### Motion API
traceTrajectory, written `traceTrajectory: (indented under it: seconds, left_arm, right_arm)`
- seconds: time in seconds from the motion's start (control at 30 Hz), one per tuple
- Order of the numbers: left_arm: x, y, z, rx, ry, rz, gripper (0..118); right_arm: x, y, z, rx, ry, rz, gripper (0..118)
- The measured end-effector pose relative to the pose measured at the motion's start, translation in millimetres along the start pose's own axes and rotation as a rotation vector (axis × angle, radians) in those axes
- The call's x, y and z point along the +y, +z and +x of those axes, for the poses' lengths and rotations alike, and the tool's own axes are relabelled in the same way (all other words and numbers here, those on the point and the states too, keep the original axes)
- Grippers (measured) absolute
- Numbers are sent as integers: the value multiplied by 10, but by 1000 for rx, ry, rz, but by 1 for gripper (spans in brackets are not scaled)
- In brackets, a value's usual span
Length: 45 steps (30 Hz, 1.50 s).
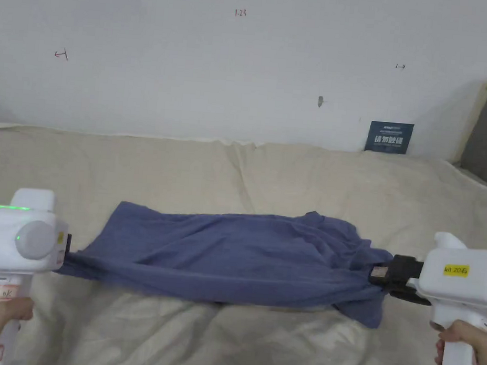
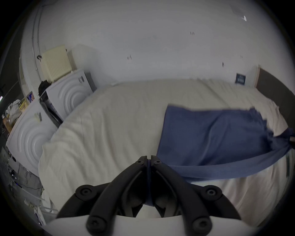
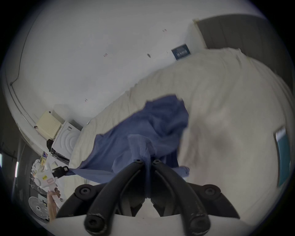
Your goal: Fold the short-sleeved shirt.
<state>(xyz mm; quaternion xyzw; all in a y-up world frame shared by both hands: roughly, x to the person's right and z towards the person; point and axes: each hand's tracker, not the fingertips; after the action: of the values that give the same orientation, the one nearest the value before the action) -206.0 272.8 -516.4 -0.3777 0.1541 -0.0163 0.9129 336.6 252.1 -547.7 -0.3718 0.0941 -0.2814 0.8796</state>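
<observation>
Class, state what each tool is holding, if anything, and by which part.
Both hold the blue shirt: the left tool pinches its left end, the right tool bunched fabric at its right end.

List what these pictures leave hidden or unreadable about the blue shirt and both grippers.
- Blue short-sleeved cotton shirt: sleeves and collar lost in bunched folds, head view.
- White left gripper: jaw tips behind its own housing, head view.
- Shirt's near edge: motion-blurred, right gripper view.
- White right gripper: pinched cloth hidden between the jaws.

Soft, even, dim indoor light; both gripper views show fisheye bending, dark corners and motion blur; the head view is sharp.
</observation>
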Motion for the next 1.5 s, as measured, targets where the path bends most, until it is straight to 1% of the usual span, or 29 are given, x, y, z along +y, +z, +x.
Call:
traceTrajectory:
  seconds: [0.03,0.07,0.17,0.2,0.23,0.3,0.37,0.5,0.53,0.63,0.8,0.83,0.87,0.9,0.93,0.97,1.0,1.03,1.07,1.1,1.17,1.23,1.3,1.33,1.37,1.4,1.43,1.47,1.5]
  left_arm:
    - [-192,35,-27,17,1,8,3]
    - [-345,87,-51,27,15,-2,3]
    - [-683,283,-166,-44,74,-36,3]
    - [-775,357,-193,-39,61,-34,3]
    - [-909,447,-200,-22,51,-14,3]
    - [-1142,548,-239,24,-22,-9,3]
    - [-1340,677,-283,22,11,-20,3]
    - [-1730,890,-317,-12,37,-22,3]
    - [-1835,938,-304,-17,39,-28,3]
    - [-2085,1005,-281,-23,18,-52,3]
    - [-2304,1002,-326,-37,39,-56,5]
    - [-2313,979,-328,-41,33,-65,10]
    - [-2328,964,-320,-23,15,-70,35]
    - [-2337,959,-314,-21,-1,-67,45]
    - [-2354,968,-309,-13,-11,-67,57]
    - [-2362,968,-319,-15,-10,-65,69]
    - [-2356,988,-342,-26,-9,-66,100]
    - [-2349,1054,-358,-35,13,-45,118]
    - [-2370,1196,-387,-44,25,-20,117]
    - [-2346,1269,-405,-58,33,2,117]
    - [-2315,1422,-447,-70,33,12,117]
    - [-2276,1518,-460,-95,36,34,117]
    - [-2270,1667,-469,-109,41,57,117]
    - [-2269,1753,-467,-110,41,64,115]
    - [-2278,1834,-464,-114,40,78,108]
    - [-2305,1883,-457,-114,42,91,99]
    - [-2341,1930,-446,-117,34,92,84]
    - [-2402,1916,-456,-128,26,125,52]
    - [-2496,1891,-450,-133,16,137,24]
  right_arm:
    - [-142,63,40,-2,2,-6,2]
    - [-300,139,53,-16,39,-22,2]
    - [-655,367,83,-110,121,35,2]
    - [-750,455,134,-91,117,54,2]
    - [-812,513,228,-77,103,3,2]
    - [-1021,718,317,-66,75,-2,2]
    - [-1219,911,336,-62,86,25,2]
    - [-1530,1138,431,-147,168,17,2]
    - [-1595,1148,479,-159,170,6,2]
    - [-1778,1185,613,-167,112,-23,2]
    - [-1985,1178,723,-184,129,-40,4]
    - [-1982,1149,740,-183,123,-52,8]
    - [-1963,1106,747,-181,122,-92,24]
    - [-1961,1086,685,-221,116,-147,29]
    - [-1948,1052,628,-292,144,-192,34]
    - [-1959,1065,577,-292,200,-169,40]
    - [-1974,1084,548,-291,247,-138,60]
    - [-1996,1106,496,-302,289,-123,79]
    - [-2010,1159,451,-320,311,-95,93]
    - [-2018,1221,414,-331,326,-60,93]
    - [-2015,1353,341,-306,345,-24,93]
    - [-2041,1515,260,-296,331,38,93]
    - [-2084,1711,192,-248,328,83,93]
    - [-2121,1808,153,-224,332,104,92]
    - [-2183,1902,111,-206,340,128,88]
    - [-2239,1965,65,-206,342,148,79]
    - [-2288,2009,16,-196,367,176,60]
    - [-2341,2028,-33,-216,387,189,26]
    - [-2380,2027,-104,-272,396,185,7]
